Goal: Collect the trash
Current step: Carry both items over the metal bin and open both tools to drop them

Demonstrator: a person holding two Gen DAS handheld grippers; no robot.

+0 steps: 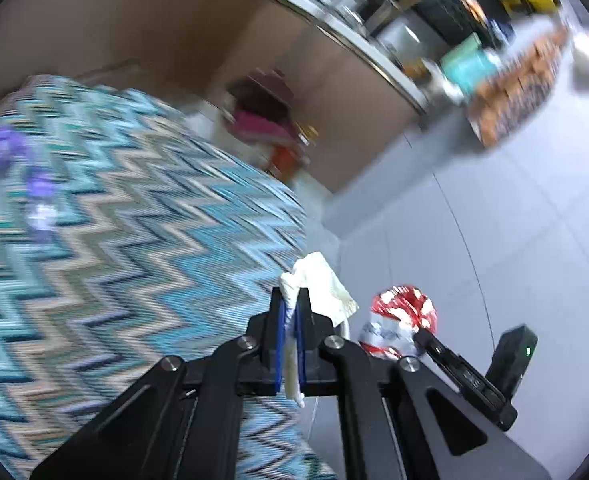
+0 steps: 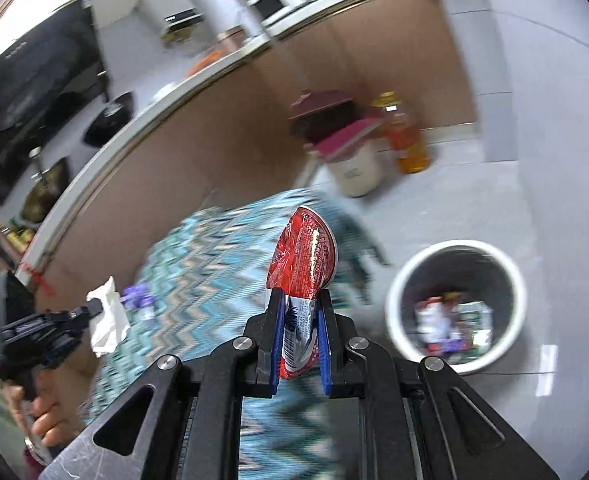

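My left gripper (image 1: 292, 300) is shut on a crumpled white tissue (image 1: 318, 284), held over the edge of a blue zigzag rug (image 1: 114, 220). The same tissue (image 2: 108, 316) and left gripper (image 2: 94, 306) appear at the left of the right wrist view, with a hand (image 2: 42, 412) on the handle. My right gripper (image 2: 299, 294) is shut on a flattened red and white wrapper (image 2: 304, 252), which stands upright between the blue pads. That wrapper (image 1: 402, 320) shows right of the tissue in the left wrist view. A white round trash bin (image 2: 458, 300) with several wrappers inside stands on the floor to the right.
A purple wrapper (image 2: 138, 300) lies on the rug, also blurred as purple scraps (image 1: 2, 152). A cream container with a maroon lid (image 2: 354, 160) and an orange bottle (image 2: 408, 140) stand by the brown counter front (image 2: 198, 152). Grey tiled floor (image 1: 494, 220) surrounds the rug.
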